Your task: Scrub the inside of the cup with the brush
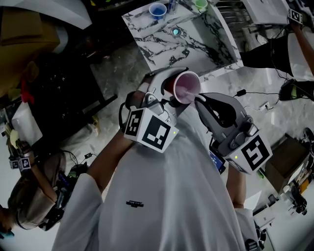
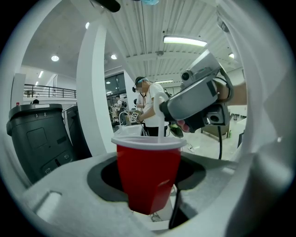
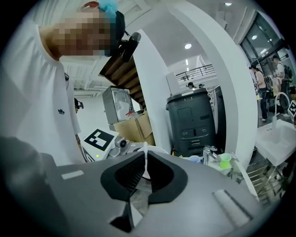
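Note:
A red cup (image 2: 148, 173) with a white rim and pale inside (image 1: 187, 87) is held up in front of the person's chest. My left gripper (image 1: 164, 90) is shut on the cup, its jaws pressing the cup's sides (image 2: 149, 185). A thin white brush handle (image 3: 145, 157) is pinched between the jaws of my right gripper (image 1: 200, 99), which is shut on it. The handle runs down into the cup's mouth (image 2: 160, 129); the brush head is hidden inside. In the left gripper view the right gripper (image 2: 199, 102) hangs just above the rim.
A marbled counter with a sink (image 1: 184, 37) lies ahead, with a blue cup (image 1: 158, 10) and a green cup (image 1: 200, 4) at its far edge. A black bin (image 3: 192, 122) stands near it. Cables (image 1: 260, 100) trail on the floor at the right, and other people stand about.

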### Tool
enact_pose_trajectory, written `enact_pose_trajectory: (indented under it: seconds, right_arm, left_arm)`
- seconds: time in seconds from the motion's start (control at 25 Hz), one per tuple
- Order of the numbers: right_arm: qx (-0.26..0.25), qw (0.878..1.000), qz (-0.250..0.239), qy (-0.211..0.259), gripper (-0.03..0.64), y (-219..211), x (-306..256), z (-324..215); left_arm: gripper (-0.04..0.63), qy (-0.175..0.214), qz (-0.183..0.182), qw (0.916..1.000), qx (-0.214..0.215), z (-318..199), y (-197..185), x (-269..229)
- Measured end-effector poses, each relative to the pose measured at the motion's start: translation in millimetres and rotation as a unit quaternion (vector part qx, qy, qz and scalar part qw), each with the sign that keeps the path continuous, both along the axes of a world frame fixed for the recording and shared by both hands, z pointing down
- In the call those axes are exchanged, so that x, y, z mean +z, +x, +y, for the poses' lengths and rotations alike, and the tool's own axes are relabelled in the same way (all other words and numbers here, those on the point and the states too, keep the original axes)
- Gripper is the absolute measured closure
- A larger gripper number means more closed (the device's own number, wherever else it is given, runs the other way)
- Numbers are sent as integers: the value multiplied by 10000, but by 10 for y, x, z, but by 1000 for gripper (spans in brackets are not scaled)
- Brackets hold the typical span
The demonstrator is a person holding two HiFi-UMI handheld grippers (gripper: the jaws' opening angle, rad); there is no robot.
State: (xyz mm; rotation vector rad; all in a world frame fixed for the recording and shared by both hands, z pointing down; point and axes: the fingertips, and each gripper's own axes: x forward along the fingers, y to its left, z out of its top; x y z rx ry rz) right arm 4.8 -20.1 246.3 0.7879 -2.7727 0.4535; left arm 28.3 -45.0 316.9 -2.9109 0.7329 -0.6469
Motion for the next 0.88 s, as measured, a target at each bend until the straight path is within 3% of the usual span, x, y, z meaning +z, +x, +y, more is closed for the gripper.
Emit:
enact_pose_trajectory:
  seconds: [0.24, 0.4, 0.6, 0.88]
  right_arm:
    - [322, 9988, -331, 177, 594, -67, -119, -152]
    - [65, 9993, -354, 60, 594, -117, -81, -69]
    - [-186, 9996, -204, -101, 594, -72, -78, 55]
    - [21, 9998, 207, 57, 594, 128, -59, -54]
  left_arm:
    - [337, 5, -4, 9999, 108, 50, 44, -19]
    - [337, 8, 17, 9999, 135, 57, 47, -23]
    - [337, -17, 45, 10000, 56, 16, -26, -22]
    - [337, -3, 81, 10000, 45, -3, -19, -38]
